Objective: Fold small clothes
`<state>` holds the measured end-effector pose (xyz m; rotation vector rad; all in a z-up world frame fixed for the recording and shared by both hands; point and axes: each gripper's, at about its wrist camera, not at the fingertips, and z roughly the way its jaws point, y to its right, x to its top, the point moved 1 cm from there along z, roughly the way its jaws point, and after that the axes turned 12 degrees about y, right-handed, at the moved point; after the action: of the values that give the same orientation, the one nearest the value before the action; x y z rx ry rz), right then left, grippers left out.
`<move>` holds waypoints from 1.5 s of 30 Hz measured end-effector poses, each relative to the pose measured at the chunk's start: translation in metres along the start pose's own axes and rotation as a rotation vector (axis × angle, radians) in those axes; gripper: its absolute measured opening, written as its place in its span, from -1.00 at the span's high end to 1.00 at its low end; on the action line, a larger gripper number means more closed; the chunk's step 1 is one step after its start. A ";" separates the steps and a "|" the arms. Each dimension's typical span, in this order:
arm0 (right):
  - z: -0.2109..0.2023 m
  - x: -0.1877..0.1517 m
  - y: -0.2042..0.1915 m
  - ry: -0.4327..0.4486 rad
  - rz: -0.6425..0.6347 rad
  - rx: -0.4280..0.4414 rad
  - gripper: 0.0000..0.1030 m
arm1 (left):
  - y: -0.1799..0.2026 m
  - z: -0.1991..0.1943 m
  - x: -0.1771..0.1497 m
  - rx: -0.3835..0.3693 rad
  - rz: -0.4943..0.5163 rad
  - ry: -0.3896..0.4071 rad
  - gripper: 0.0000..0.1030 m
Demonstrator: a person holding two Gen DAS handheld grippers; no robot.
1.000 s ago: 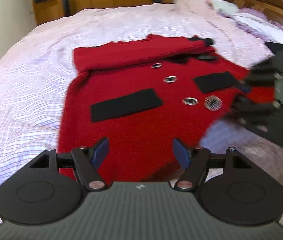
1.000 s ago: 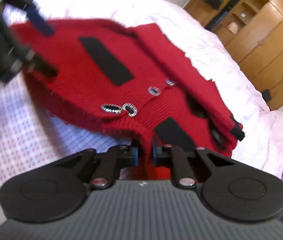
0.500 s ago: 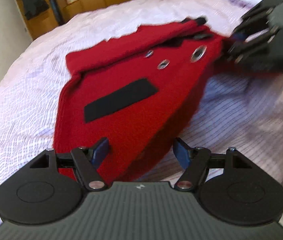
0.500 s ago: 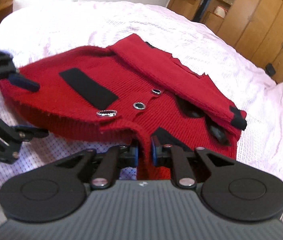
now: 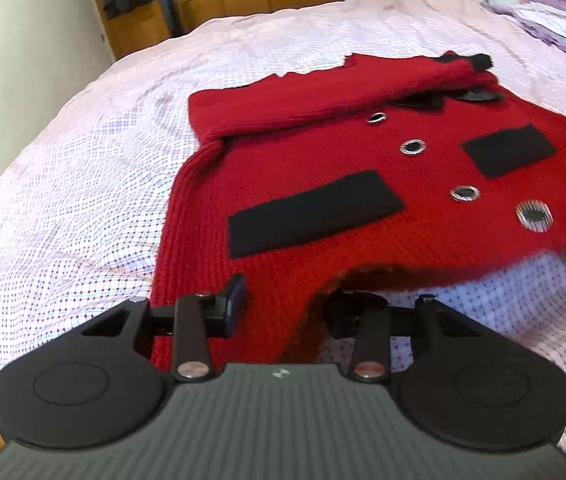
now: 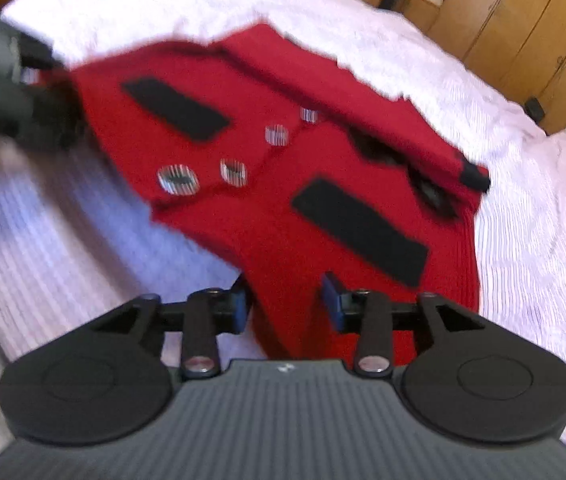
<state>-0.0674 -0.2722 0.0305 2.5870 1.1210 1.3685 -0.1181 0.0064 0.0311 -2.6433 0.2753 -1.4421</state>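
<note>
Sweater (image 5: 323, 184), red knit with black patches and ringed buttons, spread on bed (image 5: 83, 184); hem at lower centre of both views. Left gripper (image 5: 283, 304): fingers apart, hem lying between them, right finger hidden under cloth; grip cannot be told. Right gripper (image 6: 287, 304): fingers apart astride hem corner, not pinching. Wardrobe (image 6: 523, 20) at upper right, beyond bed.

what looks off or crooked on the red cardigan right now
The red cardigan lies askew on the bed: its near hem is lifted and bunched, and one sleeve is folded across the top. No damage shows.
</note>
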 end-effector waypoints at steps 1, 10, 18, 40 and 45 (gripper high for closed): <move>-0.001 -0.005 0.000 -0.020 -0.006 0.001 0.21 | 0.000 0.002 0.000 0.001 0.003 -0.010 0.10; -0.011 -0.019 0.033 -0.068 -0.018 -0.118 0.23 | 0.000 0.009 0.002 0.016 0.035 -0.005 0.09; -0.011 -0.019 0.056 0.012 0.084 -0.152 0.79 | -0.010 -0.007 0.013 -0.050 -0.062 0.073 0.69; 0.005 0.076 0.139 0.385 0.270 -0.306 0.82 | -0.036 0.037 0.150 0.014 -0.070 0.262 0.76; 0.023 0.096 0.152 0.415 0.220 -0.366 0.82 | -0.043 0.061 0.181 0.032 -0.076 0.307 0.76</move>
<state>0.0728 -0.3214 0.1335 2.2722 0.5376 2.0045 0.0336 0.0103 0.1548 -2.4245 0.1784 -1.8597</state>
